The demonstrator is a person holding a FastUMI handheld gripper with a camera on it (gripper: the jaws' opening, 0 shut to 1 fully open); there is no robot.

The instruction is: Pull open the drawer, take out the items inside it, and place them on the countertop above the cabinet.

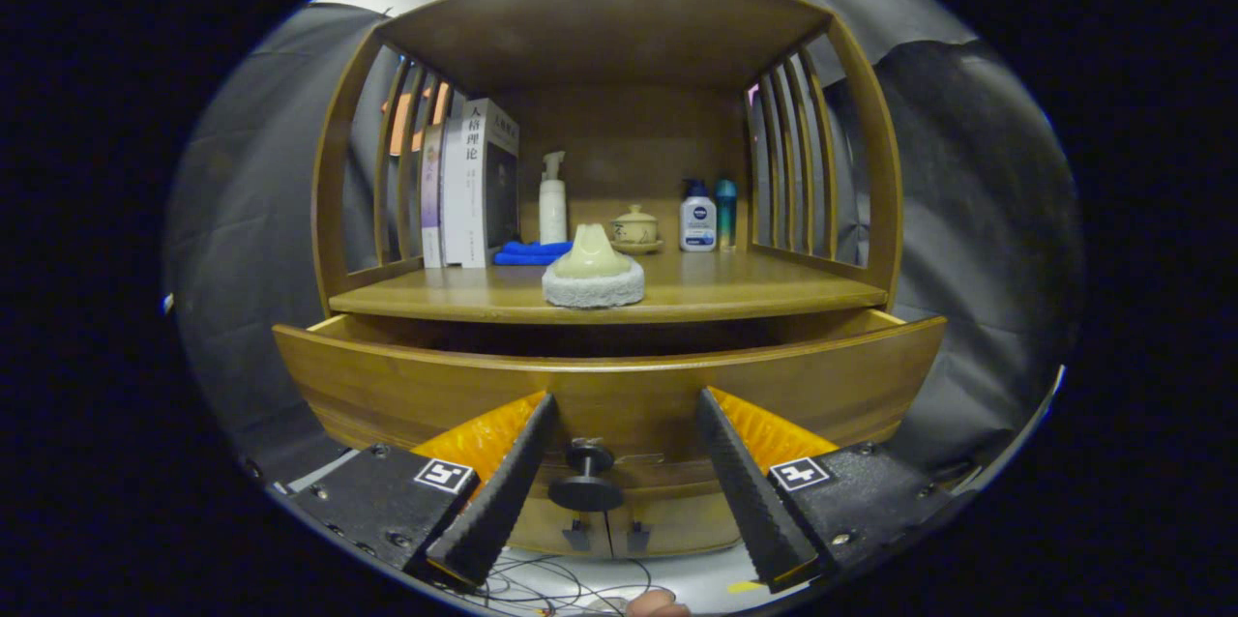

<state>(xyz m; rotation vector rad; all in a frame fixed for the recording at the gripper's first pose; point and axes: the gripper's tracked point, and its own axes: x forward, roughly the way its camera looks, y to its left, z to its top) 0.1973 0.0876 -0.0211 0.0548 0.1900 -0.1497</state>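
Drawer point(619, 375) pulled open — knob point(586, 477) between fingers point(503, 491) | fingers spread wide, empty

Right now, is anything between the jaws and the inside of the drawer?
Yes. The drawer is pulled open, but its front panel rises just ahead of the open gripper and hides the interior. The knob sits between the jaws, untouched. Go over the panel's top edge; beyond it, a scrub pad sits at the countertop edge.
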